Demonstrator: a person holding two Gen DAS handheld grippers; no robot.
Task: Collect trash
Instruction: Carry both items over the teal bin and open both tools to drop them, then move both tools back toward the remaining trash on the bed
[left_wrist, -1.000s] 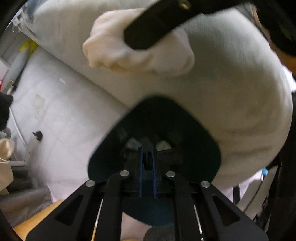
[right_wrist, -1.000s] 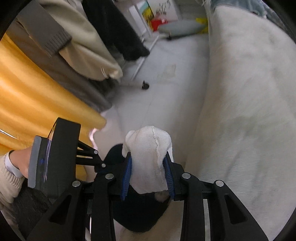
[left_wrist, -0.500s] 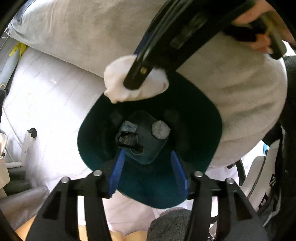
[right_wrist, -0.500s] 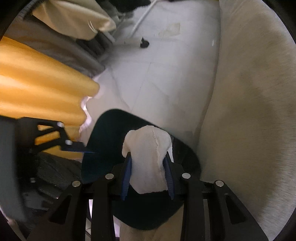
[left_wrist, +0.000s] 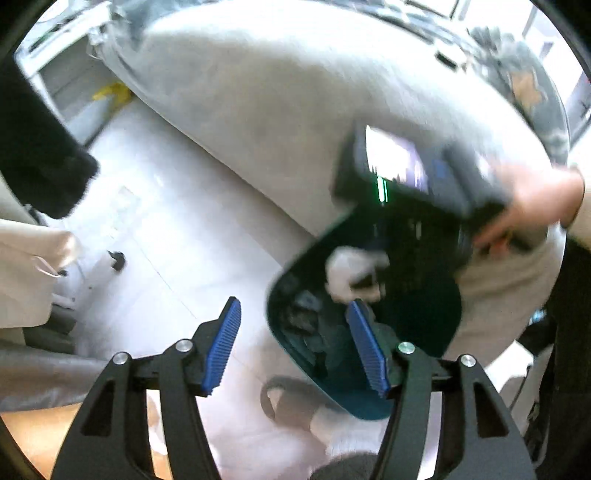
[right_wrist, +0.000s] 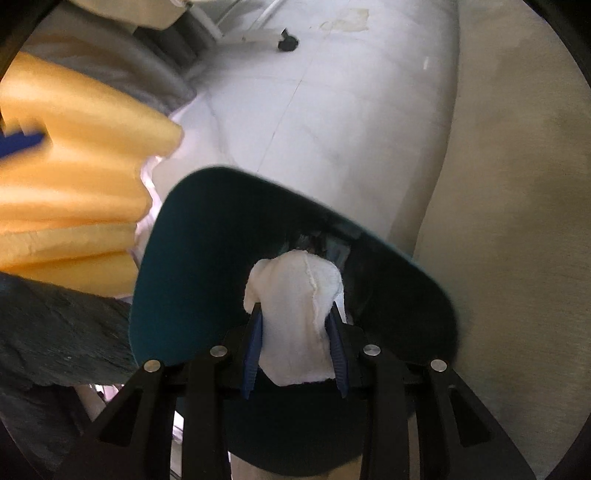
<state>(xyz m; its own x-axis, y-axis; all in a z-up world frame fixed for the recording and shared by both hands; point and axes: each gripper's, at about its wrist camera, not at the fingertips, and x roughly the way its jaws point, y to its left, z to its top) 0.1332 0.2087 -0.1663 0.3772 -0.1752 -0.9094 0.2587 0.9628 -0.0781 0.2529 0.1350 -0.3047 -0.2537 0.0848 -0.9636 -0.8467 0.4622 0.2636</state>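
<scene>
A dark teal bin (left_wrist: 354, 398) stands on the white floor, with dark scraps inside. My left gripper (left_wrist: 295, 347) is open and empty; its right finger overlaps the bin's rim, its left finger is over the floor. My right gripper (right_wrist: 295, 332) is shut on a crumpled white tissue (right_wrist: 295, 314) and holds it inside the mouth of the bin (right_wrist: 173, 295). In the left wrist view the tissue (left_wrist: 347, 273) and the blurred right gripper body reach into the bin from the upper right.
A large pale grey cushion or bed edge (left_wrist: 295, 110) runs beside the bin. Yellow fabric (right_wrist: 74, 192) and dark grey cloth (right_wrist: 55, 332) lie to the left. A white rack foot with a black caster (left_wrist: 117, 258) stands on the floor.
My left gripper opened and let go of the bin's rim, shifting left. My right gripper moved the tissue deeper into the bin.
</scene>
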